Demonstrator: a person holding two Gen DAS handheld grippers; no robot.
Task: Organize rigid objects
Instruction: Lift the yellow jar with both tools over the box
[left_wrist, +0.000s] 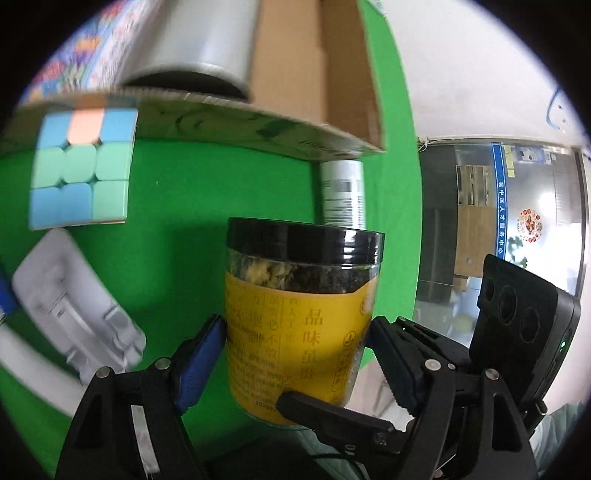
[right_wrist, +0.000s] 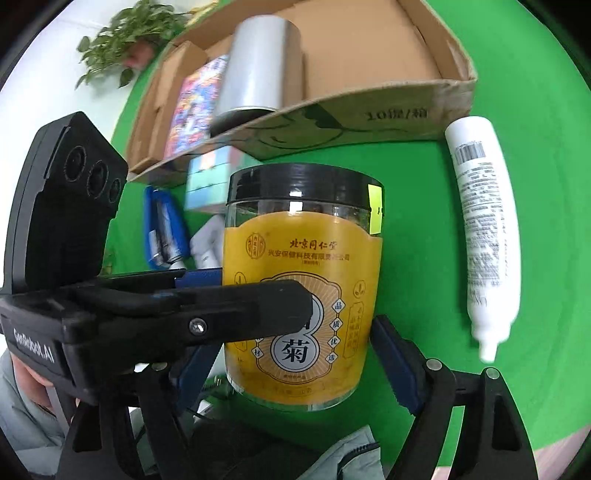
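A clear jar (left_wrist: 299, 317) with a black lid and yellow label is held above the green table; it also shows in the right wrist view (right_wrist: 303, 288). My left gripper (left_wrist: 295, 354) is shut on its sides, blue pads touching. My right gripper (right_wrist: 295, 354) also closes on the jar, and the left gripper's finger (right_wrist: 207, 314) crosses in front of it. A cardboard box (right_wrist: 369, 110) behind holds a silver can (right_wrist: 255, 77) and a colourful flat box (right_wrist: 195, 103).
On the green cloth lie a pastel puzzle cube (left_wrist: 81, 166), a white plastic part (left_wrist: 74, 302), a white tube (right_wrist: 480, 236) and a blue stapler (right_wrist: 162, 225). A plant (right_wrist: 122, 40) stands beyond the table's far corner.
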